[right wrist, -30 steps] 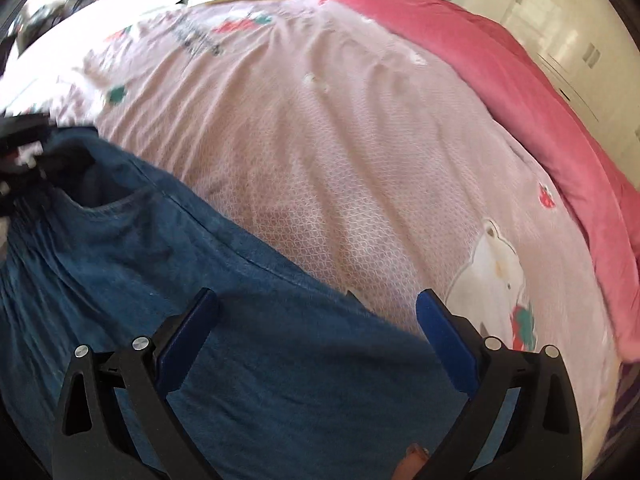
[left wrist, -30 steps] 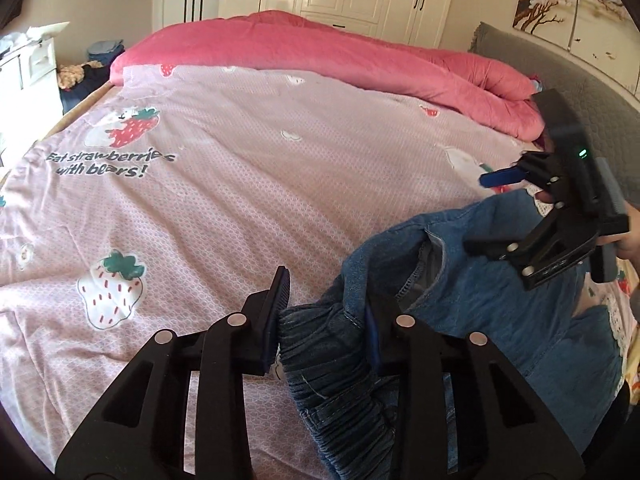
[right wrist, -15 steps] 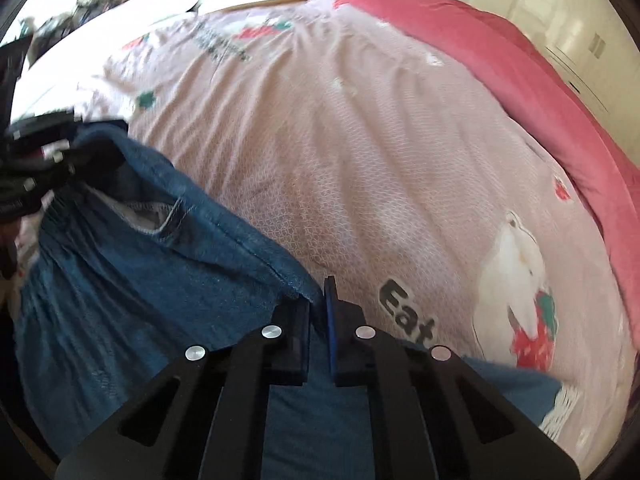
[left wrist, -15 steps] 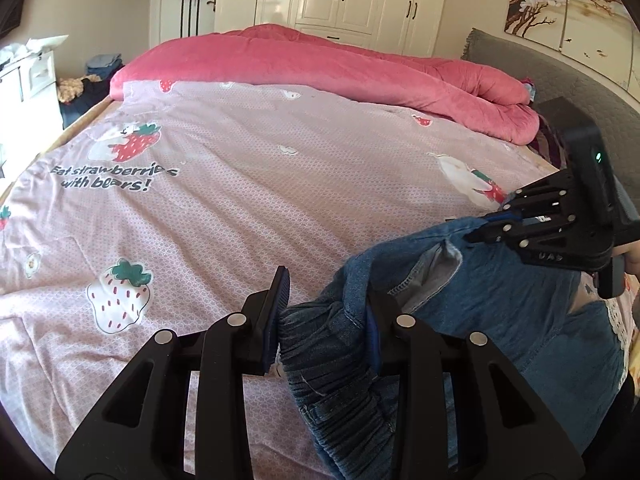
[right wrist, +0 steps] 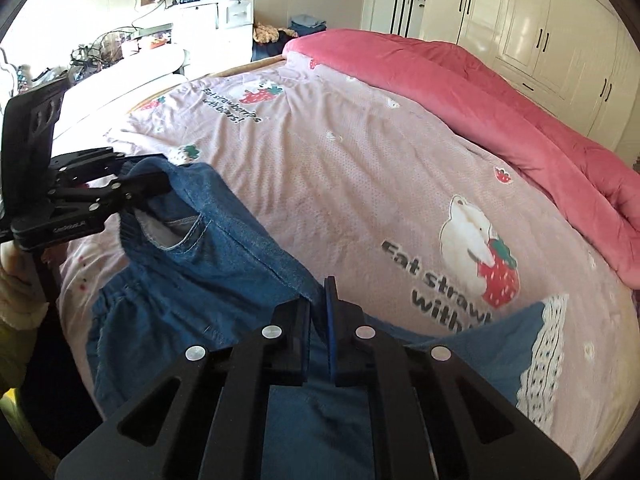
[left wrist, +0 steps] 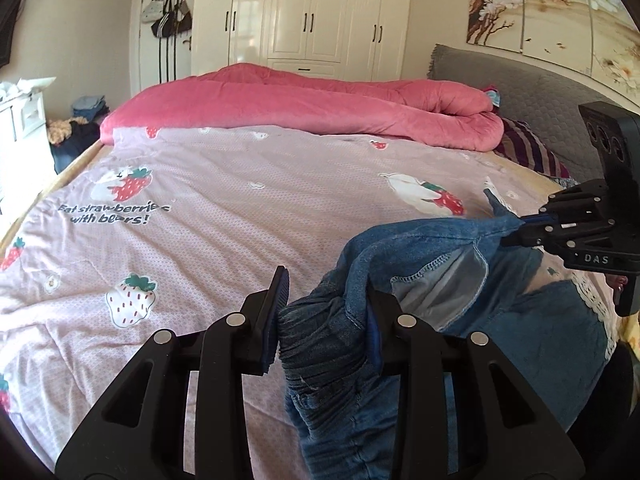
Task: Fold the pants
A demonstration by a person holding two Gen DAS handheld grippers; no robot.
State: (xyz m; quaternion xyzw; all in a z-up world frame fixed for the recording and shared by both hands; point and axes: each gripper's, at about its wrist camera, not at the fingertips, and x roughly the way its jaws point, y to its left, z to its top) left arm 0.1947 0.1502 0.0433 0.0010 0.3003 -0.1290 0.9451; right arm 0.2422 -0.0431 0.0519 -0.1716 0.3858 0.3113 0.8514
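"Eat strawberries with bears!" is printed on the pink bedspread (left wrist: pixel 224 184) beyond both grippers' fingers. One pair of denim pants (right wrist: pixel 224 264): left gripper (left wrist: pixel 324 312) grasps its gathered waistband, right gripper (right wrist: pixel 319 320) pinches its edge.

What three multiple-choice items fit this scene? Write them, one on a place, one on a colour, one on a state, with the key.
1. Where on the bed does the pink quilt lie?
A. Along the far side
B. Under the left gripper
C. Over the pants

2. What colour are the pants?
A. Black
B. Blue
C. White

3. How does the right gripper stand?
A. Wide open, empty
B. Shut on the pants
C. Out of view

Key:
1 A: the quilt is heaped along the far edge, toward the wardrobe.
2 B: the fabric is blue denim in both views.
3 B: its pads are pressed together with denim pinched between them.
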